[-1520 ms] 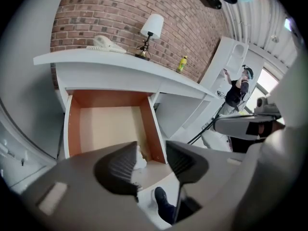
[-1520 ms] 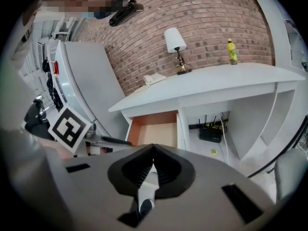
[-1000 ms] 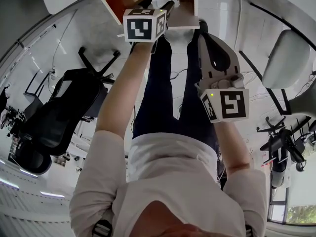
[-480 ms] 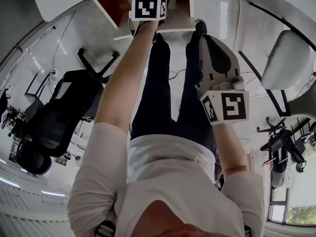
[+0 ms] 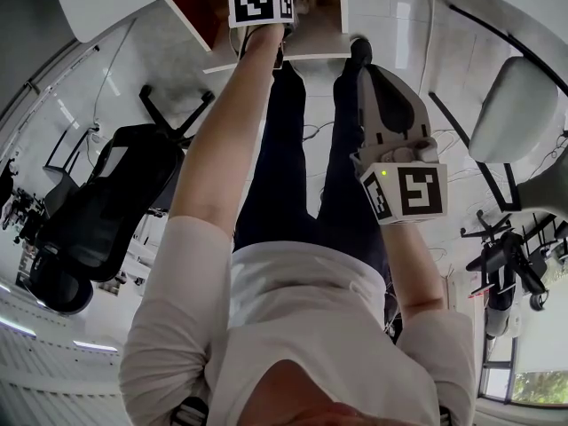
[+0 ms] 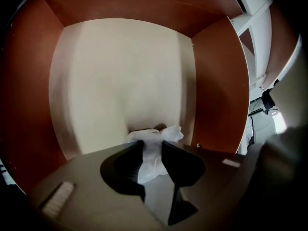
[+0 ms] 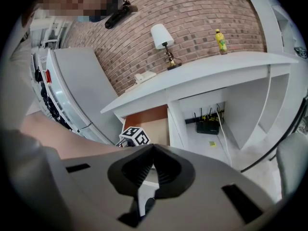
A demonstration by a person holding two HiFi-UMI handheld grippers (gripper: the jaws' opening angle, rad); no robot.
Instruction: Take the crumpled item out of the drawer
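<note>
Crumpled white item (image 6: 166,134), thin and wrinkled like plastic film or tissue, lies on the pale floor of the open drawer (image 6: 120,76), at 5 o'clock, close to the brown right wall. Left gripper (image 6: 152,150) is closing on it: jaws narrow, item filling the gap, both pads touching it. Right gripper (image 7: 153,150) is outside the drawer, jaw tips together, empty.
</note>
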